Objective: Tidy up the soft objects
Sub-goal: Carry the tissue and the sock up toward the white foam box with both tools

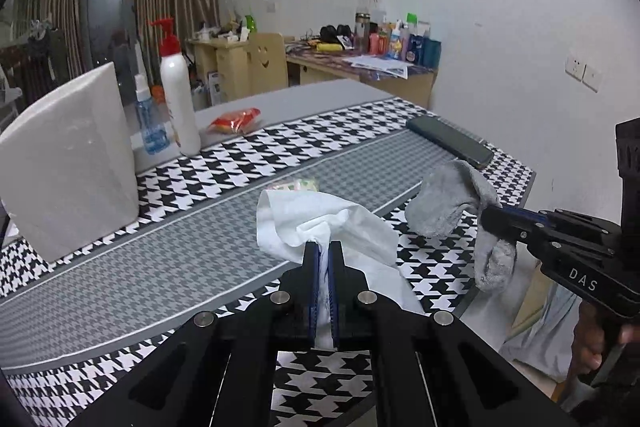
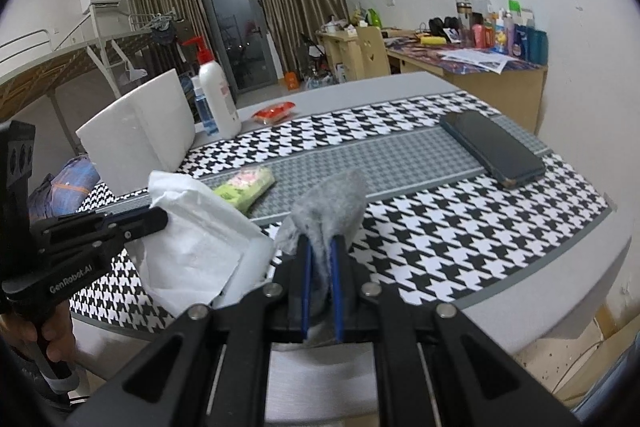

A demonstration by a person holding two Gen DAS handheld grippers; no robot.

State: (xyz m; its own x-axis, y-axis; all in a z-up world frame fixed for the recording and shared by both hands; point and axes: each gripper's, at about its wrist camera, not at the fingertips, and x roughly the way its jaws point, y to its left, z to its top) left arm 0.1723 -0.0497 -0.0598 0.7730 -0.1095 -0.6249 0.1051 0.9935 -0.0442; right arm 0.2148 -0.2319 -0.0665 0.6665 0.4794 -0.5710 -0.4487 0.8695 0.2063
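My left gripper (image 1: pixel 324 247) is shut on a white cloth (image 1: pixel 316 223), which hangs crumpled above the houndstooth table mat (image 1: pixel 200 243). In the right wrist view the same white cloth (image 2: pixel 196 239) droops from the left gripper (image 2: pixel 160 217) at the left. A grey sock (image 2: pixel 332 207) is pinched between the blue pads of my right gripper (image 2: pixel 320 243), held above the mat's near edge. Seen from the left wrist, the grey sock (image 1: pixel 448 203) dangles from the right gripper (image 1: pixel 486 217) at the right. A green tissue pack (image 2: pixel 244 187) lies on the mat behind the cloth.
A white box (image 1: pixel 68 163) stands at the mat's left end, with a white pump bottle (image 1: pixel 178 95) and a small blue bottle (image 1: pixel 150 123) behind it. A red snack packet (image 1: pixel 236 119) and a dark phone (image 1: pixel 450 141) lie further back. A cluttered desk (image 1: pixel 360 67) stands by the wall.
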